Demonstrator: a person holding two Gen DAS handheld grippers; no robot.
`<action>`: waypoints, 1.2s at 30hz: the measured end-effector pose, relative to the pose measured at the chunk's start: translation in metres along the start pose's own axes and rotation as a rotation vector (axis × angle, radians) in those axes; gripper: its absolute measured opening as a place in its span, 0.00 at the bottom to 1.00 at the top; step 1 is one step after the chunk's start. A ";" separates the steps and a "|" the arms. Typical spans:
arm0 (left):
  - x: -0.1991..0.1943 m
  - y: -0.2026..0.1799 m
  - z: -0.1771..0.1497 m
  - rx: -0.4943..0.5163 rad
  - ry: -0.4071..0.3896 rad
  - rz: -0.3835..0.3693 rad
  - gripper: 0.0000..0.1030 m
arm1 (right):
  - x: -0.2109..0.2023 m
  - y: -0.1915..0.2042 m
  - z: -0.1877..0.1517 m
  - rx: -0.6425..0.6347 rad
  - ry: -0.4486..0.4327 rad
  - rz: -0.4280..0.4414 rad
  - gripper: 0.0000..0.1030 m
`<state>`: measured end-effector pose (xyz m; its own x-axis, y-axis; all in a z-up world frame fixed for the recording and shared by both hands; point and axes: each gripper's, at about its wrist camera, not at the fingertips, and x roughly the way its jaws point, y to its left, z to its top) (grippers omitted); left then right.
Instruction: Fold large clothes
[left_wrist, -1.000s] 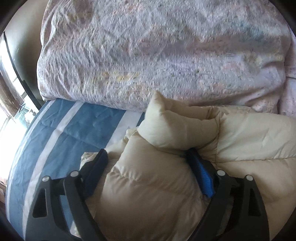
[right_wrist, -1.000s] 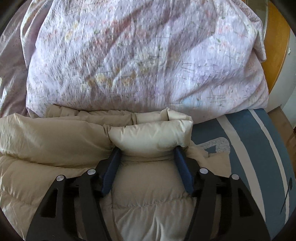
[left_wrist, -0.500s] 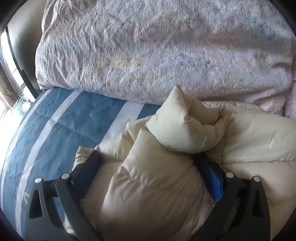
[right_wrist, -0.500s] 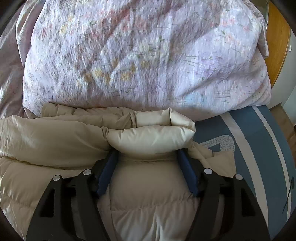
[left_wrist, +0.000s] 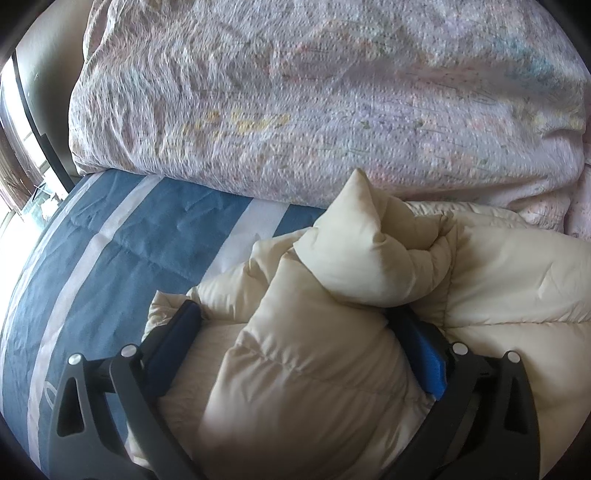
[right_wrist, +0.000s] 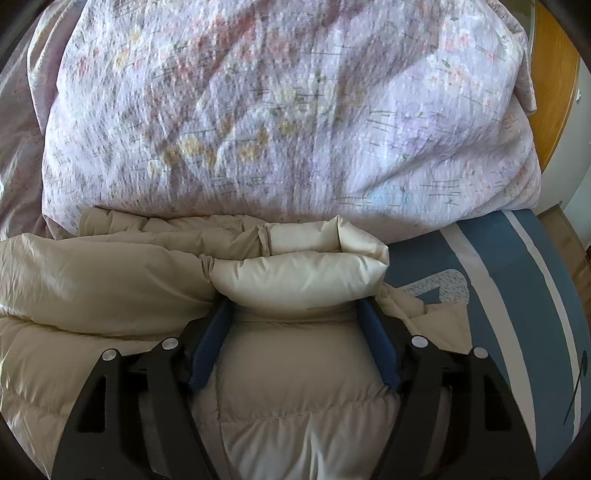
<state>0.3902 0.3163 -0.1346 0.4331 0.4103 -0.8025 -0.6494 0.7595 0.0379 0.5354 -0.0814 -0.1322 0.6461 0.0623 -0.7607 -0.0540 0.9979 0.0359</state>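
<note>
Blue-and-white striped bed sheet (left_wrist: 155, 236) carries my cream quilted puffer jacket (right_wrist: 295, 413), laid against a floral duvet (right_wrist: 280, 110). Both jaws have just been opening: my left hand-held gripper (left_wrist: 299, 332) stands released around a bunched fold, while my right hand-held gripper (right_wrist: 295, 321) is loosening off the rolled edge (probably setting the fold down).

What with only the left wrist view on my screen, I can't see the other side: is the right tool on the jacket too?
Observer: Yes. The right tool straddles a puffy rolled edge of the cream jacket. Its jaws have just been opening, with the roll between them.
Operator: Does that roll reach the flowered quilt?
Observer: Yes, its far side lies against the quilt.
Operator: Anything past the jacket on that side?
Observer: Blue striped sheet, and a wooden panel beyond the quilt.
</note>
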 end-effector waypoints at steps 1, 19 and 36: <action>0.000 0.000 0.000 0.000 0.000 0.000 0.98 | 0.001 0.000 0.000 0.001 0.000 -0.001 0.71; -0.093 0.062 -0.033 -0.008 0.047 -0.105 0.97 | -0.082 -0.096 -0.015 0.130 0.211 0.234 0.90; -0.101 0.099 -0.122 -0.260 0.208 -0.311 0.70 | -0.089 -0.120 -0.108 0.472 0.383 0.356 0.75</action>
<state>0.2058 0.2885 -0.1226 0.5149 0.0523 -0.8557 -0.6553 0.6676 -0.3535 0.4022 -0.2084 -0.1386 0.3325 0.4628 -0.8217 0.1797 0.8243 0.5369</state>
